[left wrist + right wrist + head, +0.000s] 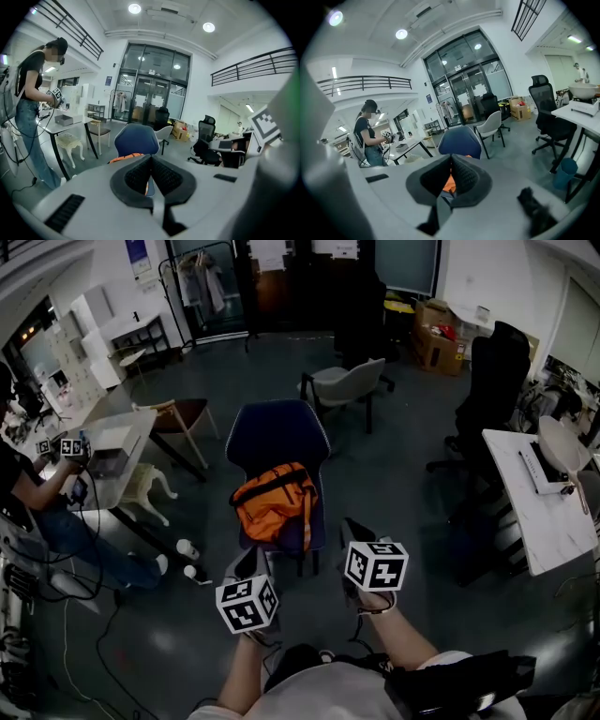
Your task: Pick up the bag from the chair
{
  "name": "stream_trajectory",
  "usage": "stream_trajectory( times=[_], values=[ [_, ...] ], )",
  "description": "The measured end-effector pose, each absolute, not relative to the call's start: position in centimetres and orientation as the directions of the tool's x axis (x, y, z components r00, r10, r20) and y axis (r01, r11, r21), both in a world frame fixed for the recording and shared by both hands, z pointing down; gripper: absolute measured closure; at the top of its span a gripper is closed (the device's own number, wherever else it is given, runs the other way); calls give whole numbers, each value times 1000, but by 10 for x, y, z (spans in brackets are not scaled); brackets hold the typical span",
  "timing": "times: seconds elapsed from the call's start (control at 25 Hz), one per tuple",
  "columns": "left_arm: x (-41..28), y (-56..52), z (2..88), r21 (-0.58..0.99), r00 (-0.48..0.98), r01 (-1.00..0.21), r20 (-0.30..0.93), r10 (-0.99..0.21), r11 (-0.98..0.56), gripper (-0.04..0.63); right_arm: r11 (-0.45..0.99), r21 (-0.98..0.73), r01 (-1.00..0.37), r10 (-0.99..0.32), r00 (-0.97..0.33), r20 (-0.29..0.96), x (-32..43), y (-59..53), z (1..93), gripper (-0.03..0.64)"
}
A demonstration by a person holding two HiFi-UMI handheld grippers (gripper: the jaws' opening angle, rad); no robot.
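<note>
Dark grey floor [403, 521] beneath both hand-held grippers, running away ahead of them to glass doors [150, 101] in the far wall.

Off to the right of the right hand-held gripper [354, 529], a white table [525, 521]. Farther ahead on that same side, a black office chair [495, 371].

Off to the left of the left hand-held gripper [249, 557], a second table [127, 442] with a person [37, 493] standing at it, well apart from both hand-held grippers. Just beside that table, a white stool [150, 486].

Straight ahead of the two hand-held grippers and near them, a blue chair [278, 437], seat toward them and backrest on the far side. Beyond it and a little to the right, a grey chair [349, 382].

On the blue chair's seat, an orange bag [274, 502], slumped, with a dark strap across its top. Lying just ahead of the tips, slightly nearer the left hand-held gripper, touched by neither.

Left hand-held gripper clenched, jaws meeting at the tips with nothing caught in them; only a sliver of orange showing through the gap lower down.

Right hand-held gripper likewise clenched and empty, the bag showing beyond it.

Both held side by side, tilted a little downward toward the seat, each with a marker cube at its rear.
</note>
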State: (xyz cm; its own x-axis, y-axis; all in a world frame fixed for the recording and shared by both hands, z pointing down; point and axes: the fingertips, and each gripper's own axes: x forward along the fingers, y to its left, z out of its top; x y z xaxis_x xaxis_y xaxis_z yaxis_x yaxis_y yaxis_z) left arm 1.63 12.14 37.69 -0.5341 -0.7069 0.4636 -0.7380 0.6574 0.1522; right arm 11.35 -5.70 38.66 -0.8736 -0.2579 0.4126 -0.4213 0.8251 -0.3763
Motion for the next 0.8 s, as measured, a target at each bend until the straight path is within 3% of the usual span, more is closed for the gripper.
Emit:
stream_trajectory(
  times=[0.8],
  values=[
    [-103, -2, 383, 184, -457, -790, 460, -762, 585, 583, 814, -343, -469, -299, -844, 445, 4, -154, 397, 584]
  ],
)
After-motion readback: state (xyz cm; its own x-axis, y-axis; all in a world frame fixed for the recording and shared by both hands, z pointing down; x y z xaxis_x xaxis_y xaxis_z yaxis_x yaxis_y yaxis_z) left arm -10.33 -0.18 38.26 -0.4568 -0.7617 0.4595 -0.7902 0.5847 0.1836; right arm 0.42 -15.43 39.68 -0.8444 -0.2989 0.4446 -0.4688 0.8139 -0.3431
